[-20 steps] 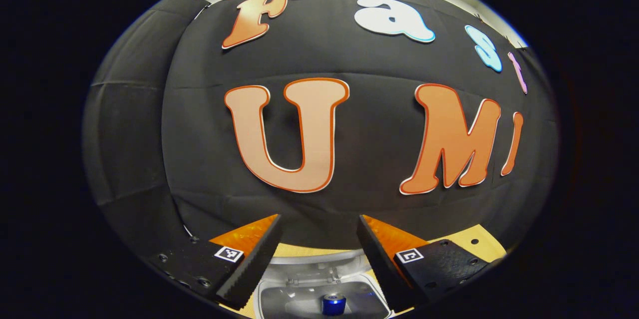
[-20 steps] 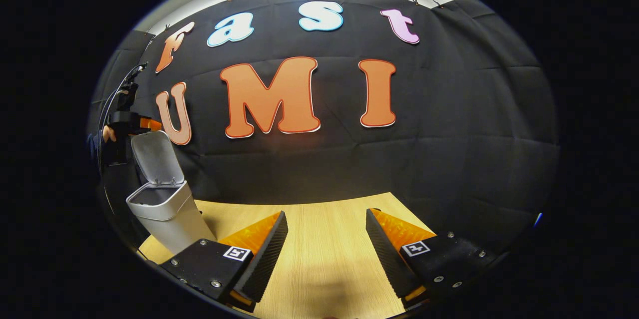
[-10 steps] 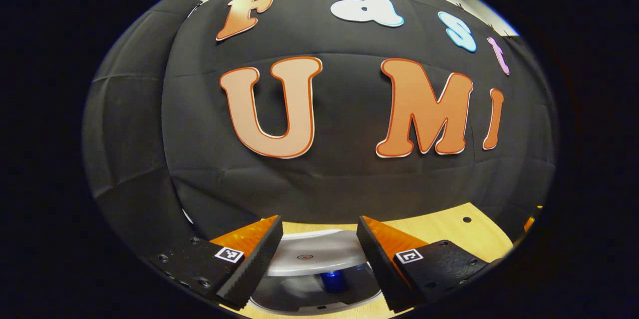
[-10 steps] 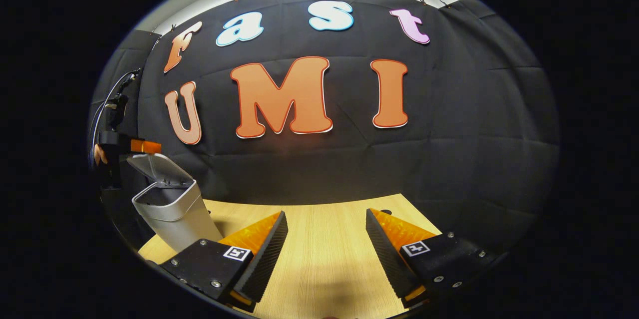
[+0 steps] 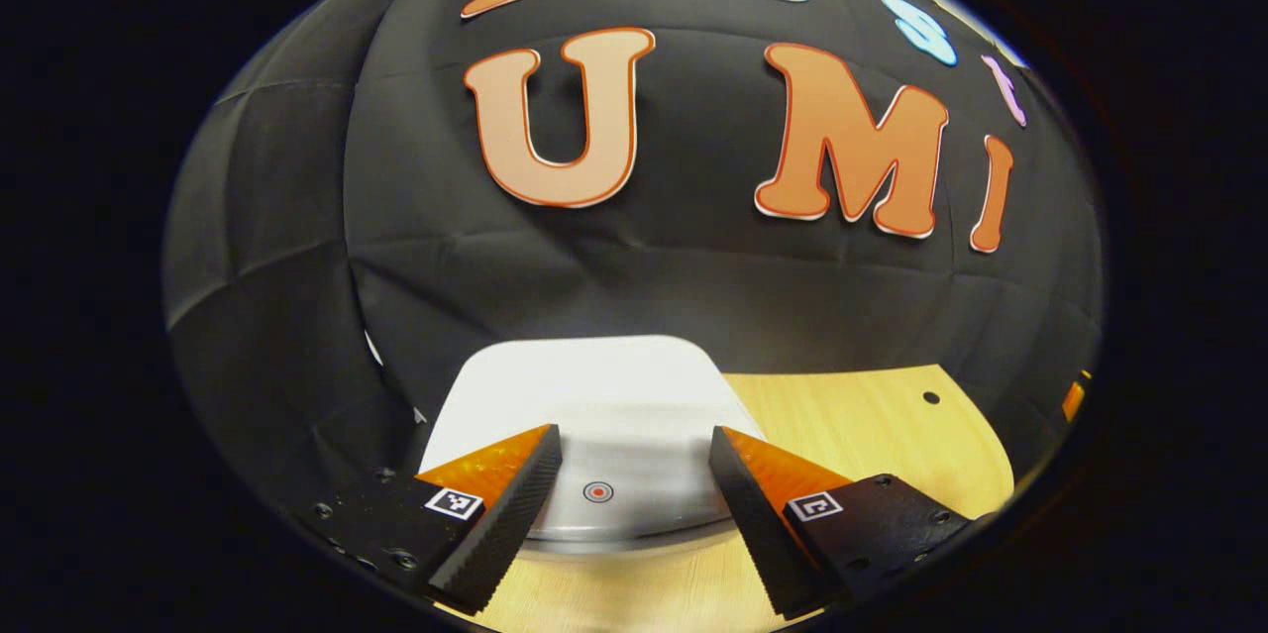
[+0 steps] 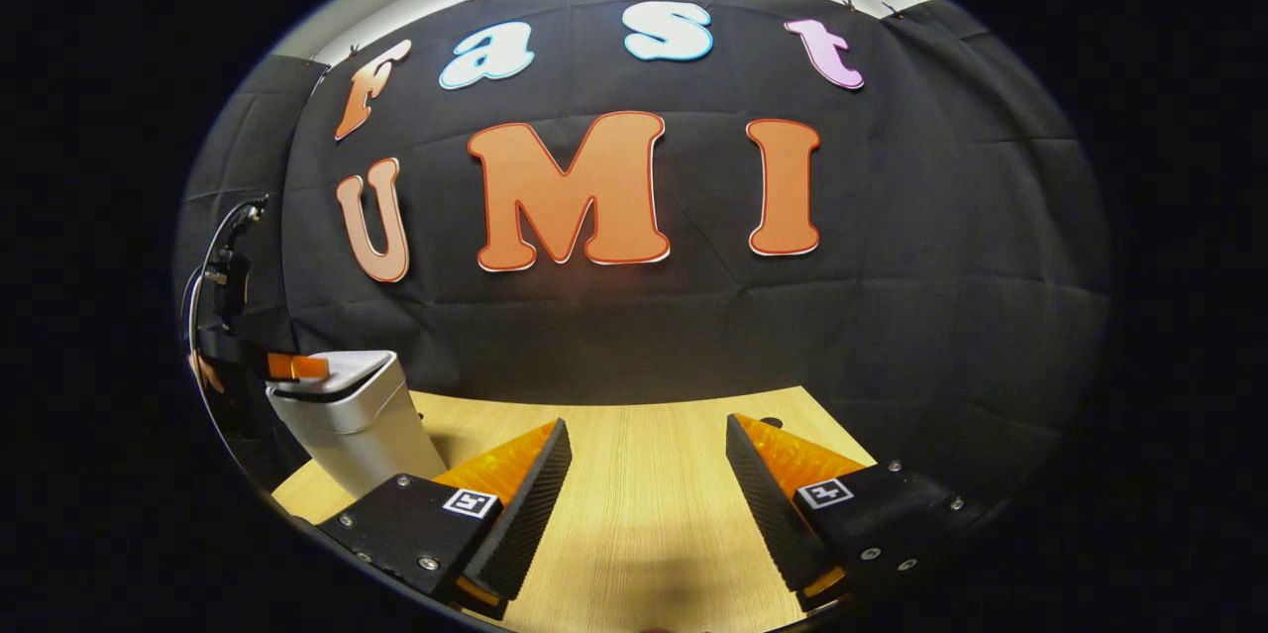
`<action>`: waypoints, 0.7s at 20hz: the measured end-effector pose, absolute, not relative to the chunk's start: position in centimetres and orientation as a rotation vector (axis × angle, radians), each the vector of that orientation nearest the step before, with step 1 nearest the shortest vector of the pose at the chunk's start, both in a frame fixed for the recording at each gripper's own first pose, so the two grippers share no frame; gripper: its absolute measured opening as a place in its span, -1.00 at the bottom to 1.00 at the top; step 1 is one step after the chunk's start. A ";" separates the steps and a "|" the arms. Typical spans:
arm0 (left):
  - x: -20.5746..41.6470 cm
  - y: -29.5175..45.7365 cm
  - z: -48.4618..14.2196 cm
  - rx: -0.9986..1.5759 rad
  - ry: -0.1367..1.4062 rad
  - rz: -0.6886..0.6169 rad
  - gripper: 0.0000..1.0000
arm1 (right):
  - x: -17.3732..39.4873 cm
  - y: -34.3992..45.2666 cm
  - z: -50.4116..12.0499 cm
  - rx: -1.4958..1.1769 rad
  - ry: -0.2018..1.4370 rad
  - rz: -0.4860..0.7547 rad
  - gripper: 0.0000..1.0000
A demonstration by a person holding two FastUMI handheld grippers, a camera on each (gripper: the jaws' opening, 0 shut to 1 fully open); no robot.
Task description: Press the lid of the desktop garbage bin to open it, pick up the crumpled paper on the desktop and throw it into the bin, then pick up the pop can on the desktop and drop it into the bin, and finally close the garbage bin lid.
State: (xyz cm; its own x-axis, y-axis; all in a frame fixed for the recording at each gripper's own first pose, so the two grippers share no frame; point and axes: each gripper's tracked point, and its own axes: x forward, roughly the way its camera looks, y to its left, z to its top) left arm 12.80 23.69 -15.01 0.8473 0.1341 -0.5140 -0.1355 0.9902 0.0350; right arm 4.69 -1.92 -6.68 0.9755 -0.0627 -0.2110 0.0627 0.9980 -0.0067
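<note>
I had brought the left gripper (image 5: 634, 474) down, fingers spread and empty, swinging the bin (image 6: 362, 430) lid (image 5: 594, 405) from upright to shut; right gripper (image 6: 649, 489), beside the bin, stayed open, empty.

One bin (image 6: 347, 420), lower left of the right gripper view, with one lid (image 5: 584, 415). Two grippers (image 5: 634, 504) (image 6: 649, 504). One table (image 6: 644, 435).

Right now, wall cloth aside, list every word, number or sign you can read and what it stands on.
No readable words or numbers.
Bin lid: a small red ring mark, no text.
Left gripper and right gripper: square coded markers on the fingers, patterns only, no letters.
</note>
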 end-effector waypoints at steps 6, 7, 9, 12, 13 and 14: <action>12.0 23.4 -14.6 -0.009 0.502 0.182 0.92 | 4.4 -2.2 -6.9 -0.003 0.217 -0.062 0.88; 11.8 23.2 -14.9 -0.005 0.523 0.171 0.92 | 4.4 -2.2 -7.0 -0.004 0.217 -0.061 0.88; 12.4 23.2 -14.7 0.000 0.510 0.180 0.92 | 4.4 -2.2 -6.9 -0.003 0.215 -0.058 0.88; 11.4 23.1 -13.9 -0.012 0.486 0.177 0.92 | 4.4 -2.3 -6.8 -0.001 0.209 -0.055 0.88; 11.2 23.1 -13.3 -0.020 0.466 0.177 0.92 | 4.3 -2.3 -6.5 -0.003 0.205 -0.056 0.88; 10.9 22.9 -12.7 -0.015 0.448 0.179 0.92 | 4.4 -2.5 -6.4 -0.003 0.202 -0.057 0.88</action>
State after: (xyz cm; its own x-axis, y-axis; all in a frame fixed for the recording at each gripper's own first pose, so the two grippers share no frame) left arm 10.87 22.88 -12.67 0.8860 0.1688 -0.4319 -0.1755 0.9842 0.0246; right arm 4.37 -2.46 -6.42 0.9781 -0.0565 -0.2001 0.0560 0.9984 -0.0083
